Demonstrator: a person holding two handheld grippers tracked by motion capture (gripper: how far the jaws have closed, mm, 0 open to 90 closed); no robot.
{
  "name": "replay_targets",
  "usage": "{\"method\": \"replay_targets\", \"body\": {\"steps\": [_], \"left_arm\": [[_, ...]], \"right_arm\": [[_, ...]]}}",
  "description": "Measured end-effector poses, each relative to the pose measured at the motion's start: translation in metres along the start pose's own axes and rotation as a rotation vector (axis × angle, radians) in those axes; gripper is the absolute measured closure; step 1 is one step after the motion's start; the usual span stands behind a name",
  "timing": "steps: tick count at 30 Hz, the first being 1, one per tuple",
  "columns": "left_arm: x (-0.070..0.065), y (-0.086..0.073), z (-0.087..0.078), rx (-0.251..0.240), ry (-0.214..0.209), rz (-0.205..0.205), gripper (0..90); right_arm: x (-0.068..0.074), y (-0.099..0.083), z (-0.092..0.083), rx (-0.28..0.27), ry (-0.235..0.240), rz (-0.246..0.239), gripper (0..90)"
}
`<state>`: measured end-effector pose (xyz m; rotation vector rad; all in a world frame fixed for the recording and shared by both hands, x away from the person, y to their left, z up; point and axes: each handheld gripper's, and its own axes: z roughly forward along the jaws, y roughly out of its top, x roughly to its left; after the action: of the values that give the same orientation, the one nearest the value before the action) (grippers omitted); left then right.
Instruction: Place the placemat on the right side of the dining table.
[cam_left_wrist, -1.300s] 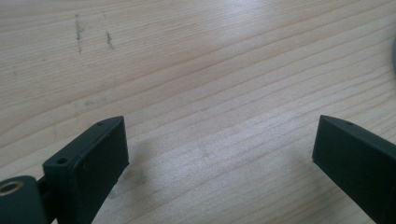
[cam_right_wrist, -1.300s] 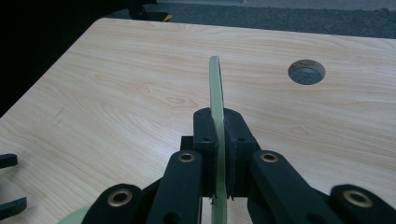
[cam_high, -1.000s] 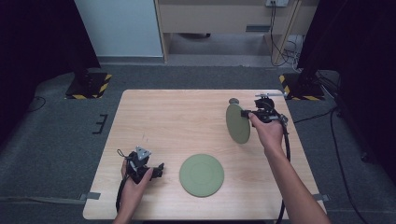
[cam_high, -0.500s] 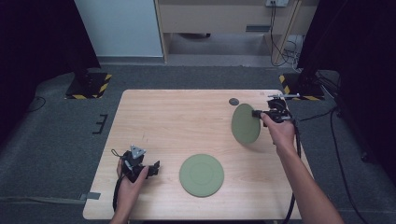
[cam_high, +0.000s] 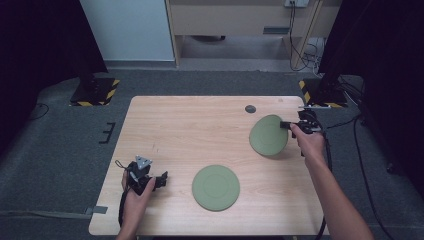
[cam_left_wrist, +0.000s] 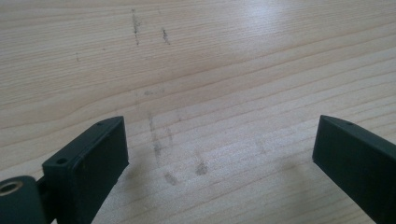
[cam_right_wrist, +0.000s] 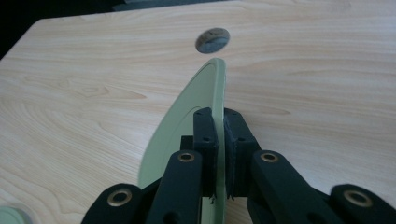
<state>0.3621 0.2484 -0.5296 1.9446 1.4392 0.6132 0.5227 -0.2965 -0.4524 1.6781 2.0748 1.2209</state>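
Right tool (cam_high: 286, 125) clamping green plate (cam_high: 268, 135), lowered toward table (cam_high: 190, 125); left tool (cam_high: 159, 178) released.

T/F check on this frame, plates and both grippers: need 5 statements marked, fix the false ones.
1. The right gripper is shut on the rim of a green plate. True.
2. That held plate lies flat on the table. False: it is tilted up on edge in the jaws.
3. The left gripper holds the second green plate. False: its jaws are open over bare wood, with that plate apart from them.
4. A small dark round spot sits on the table beyond the held plate. True.
5. The two plates are stacked. False: they are well apart.
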Motion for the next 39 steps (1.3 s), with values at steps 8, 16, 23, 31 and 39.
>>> {"method": "replay_targets", "body": {"steps": [8,16,23,31,39], "left_arm": [[0.002,-0.001,-0.001,-0.003,0.007,-0.011,3.1],[0.003,-0.002,-0.002,-0.001,0.005,-0.012,3.2],[0.002,-0.001,-0.001,-0.002,-0.002,-0.012,3.2],[0.004,-0.002,-0.001,0.0,-0.01,-0.026,3.3],[0.005,-0.002,-0.001,0.004,-0.009,-0.028,3.3]], "right_arm": [[-0.017,-0.01,0.005,0.018,-0.008,0.02,85.7],[-0.027,-0.016,0.008,0.021,-0.021,0.031,85.6],[-0.034,-0.021,0.012,0.032,-0.034,0.04,85.0],[-0.043,-0.027,0.017,0.045,-0.047,0.055,84.7],[-0.051,-0.031,0.018,0.058,-0.047,0.055,83.4]]}}
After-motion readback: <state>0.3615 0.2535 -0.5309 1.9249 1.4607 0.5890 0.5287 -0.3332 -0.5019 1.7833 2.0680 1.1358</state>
